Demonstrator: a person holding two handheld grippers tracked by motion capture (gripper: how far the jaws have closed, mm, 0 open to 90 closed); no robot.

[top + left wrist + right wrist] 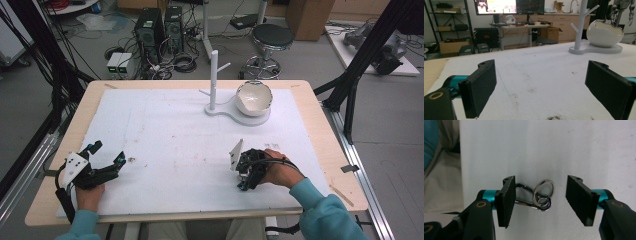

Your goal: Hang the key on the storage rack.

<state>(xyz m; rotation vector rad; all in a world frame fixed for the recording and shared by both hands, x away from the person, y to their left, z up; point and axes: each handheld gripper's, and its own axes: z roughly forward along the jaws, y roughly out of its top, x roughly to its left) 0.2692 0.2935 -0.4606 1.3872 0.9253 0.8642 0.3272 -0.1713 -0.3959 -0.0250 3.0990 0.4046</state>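
Keyring point(537, 195) on mat point(574, 150), between right gripper point(541, 200) jaws.

A grey floor point(310, 60) runs behind the table point(320, 130), a pale wooden top under a white sheet. On that floor stand two black computer towers point(159, 30) amid loose cables, with a round black stool point(272, 37) on a chrome base nearby and a brown cardboard box point(310, 17) further back. Black metal frame bars point(367, 47) rise at the right. In the left gripper view, a monitor point(496, 6) glows above a desk point(524, 26), wooden cabinets point(554, 21) line the far wall, and dark shelving point(447, 22) stands at the left
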